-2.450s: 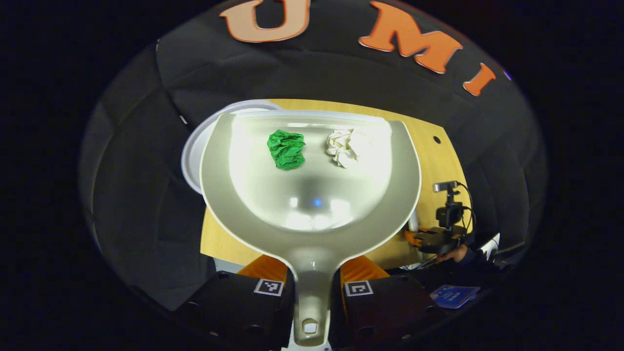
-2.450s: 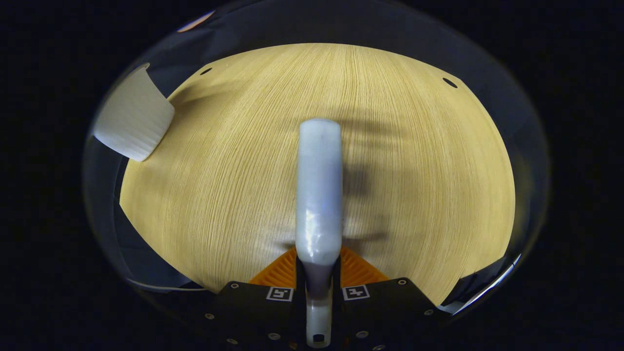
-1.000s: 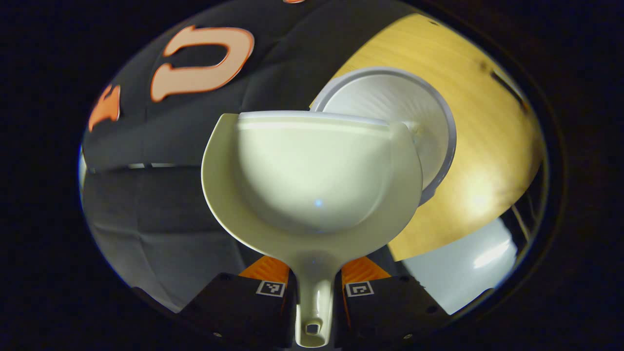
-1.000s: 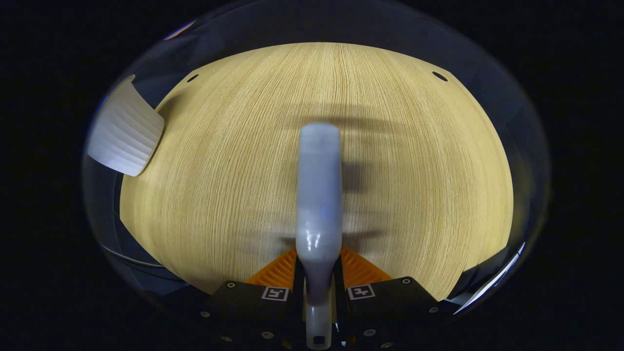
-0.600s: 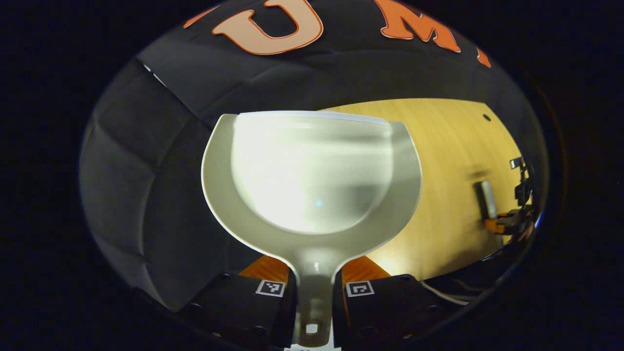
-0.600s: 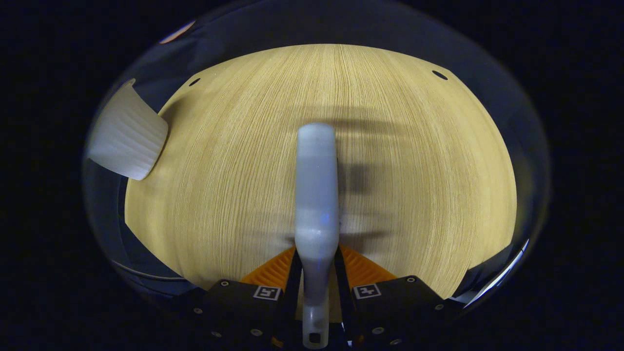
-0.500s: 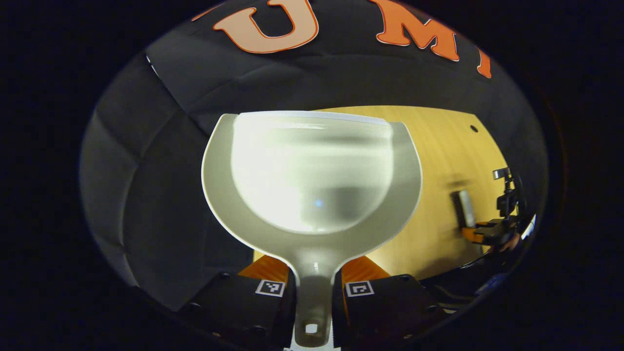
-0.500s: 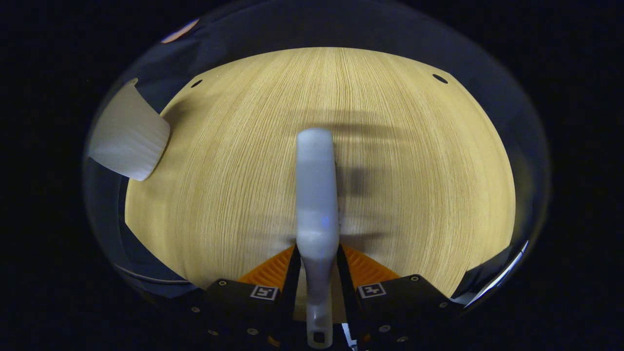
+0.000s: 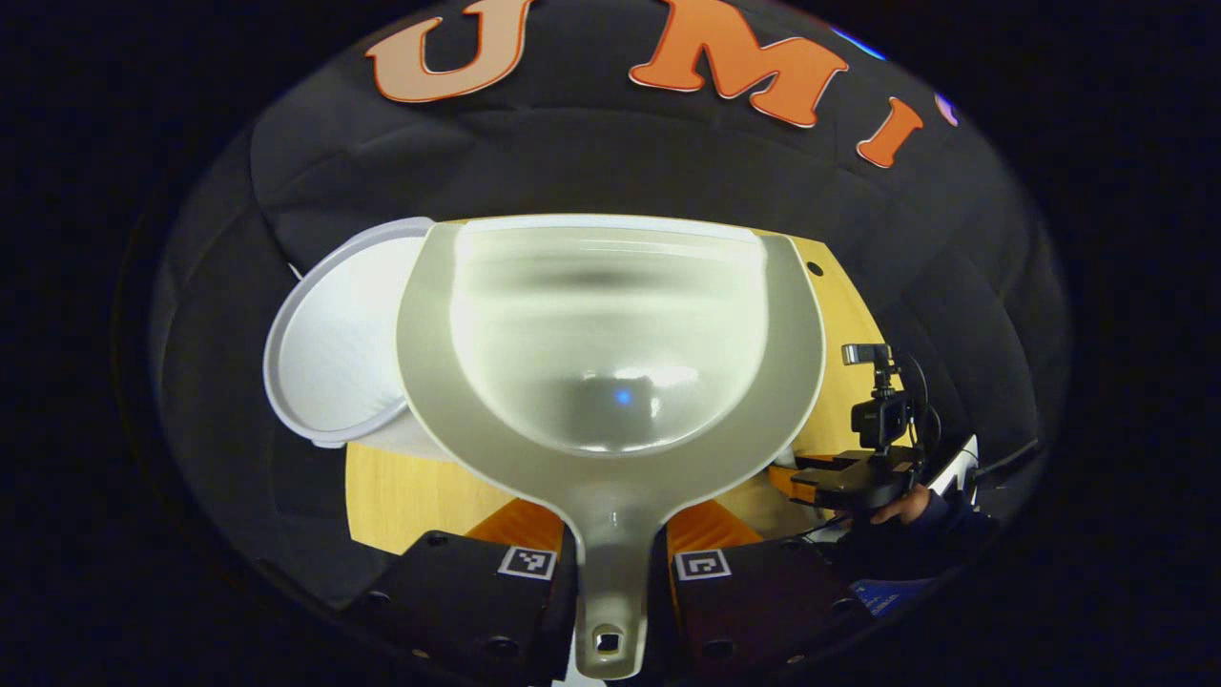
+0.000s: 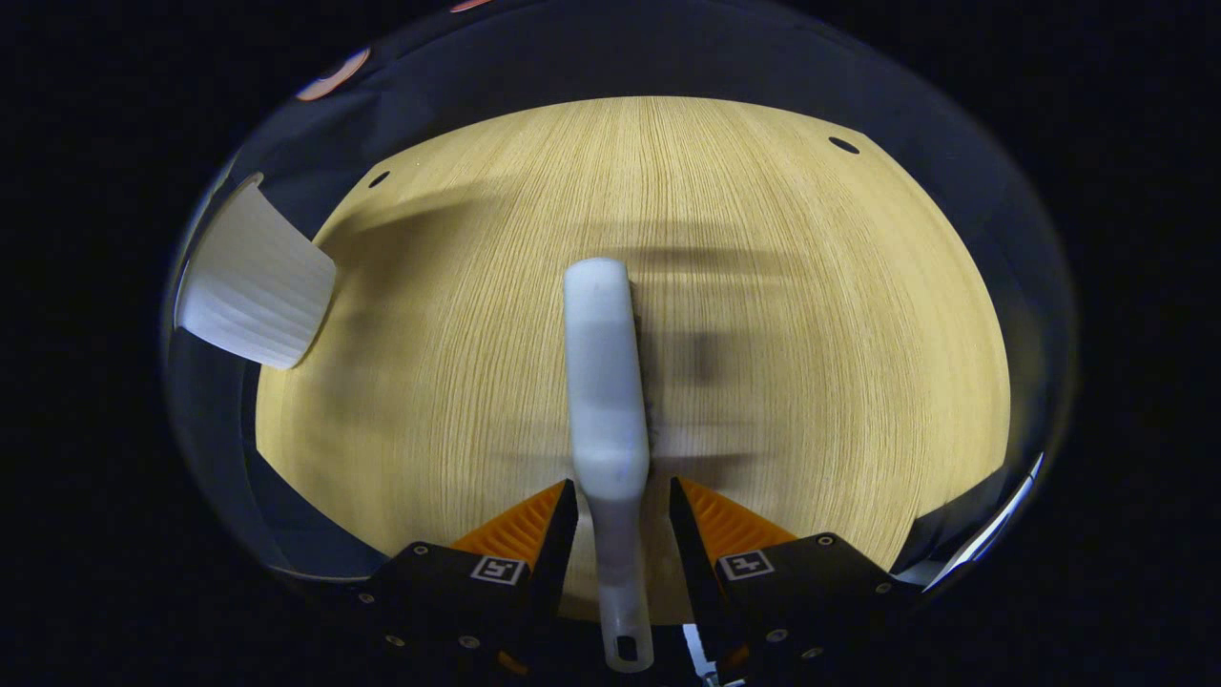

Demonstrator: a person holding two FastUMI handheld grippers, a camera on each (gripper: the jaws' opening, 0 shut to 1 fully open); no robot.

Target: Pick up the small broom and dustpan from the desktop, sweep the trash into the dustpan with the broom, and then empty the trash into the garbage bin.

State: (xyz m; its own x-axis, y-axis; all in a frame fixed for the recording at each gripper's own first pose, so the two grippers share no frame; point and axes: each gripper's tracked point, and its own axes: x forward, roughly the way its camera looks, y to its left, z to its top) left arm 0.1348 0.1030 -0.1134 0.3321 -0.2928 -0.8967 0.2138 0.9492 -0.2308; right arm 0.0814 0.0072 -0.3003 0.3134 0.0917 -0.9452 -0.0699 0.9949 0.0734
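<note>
Left claw [image 9: 610,553] grips the empty pale plastic dustpan [image 9: 610,334]. Right claw [image 10: 620,534] stands spread around the white broom [image 10: 606,382]. Next: set the dustpan on the table [image 10: 811,334].

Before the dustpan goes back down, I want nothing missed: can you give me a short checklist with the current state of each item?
1. Dustpan is empty of trash: ok.
2. Left gripper clamps the dustpan's handle: ok.
3. Right gripper has let go of the broom, gaps showing on both sides of the handle: ok.
4. Broom rests flat on the desk: cannot tell.
5. Desk ahead of the broom is free of trash: ok.
6. Trash landed in the bin: cannot tell, the dustpan hides part of it.
</note>
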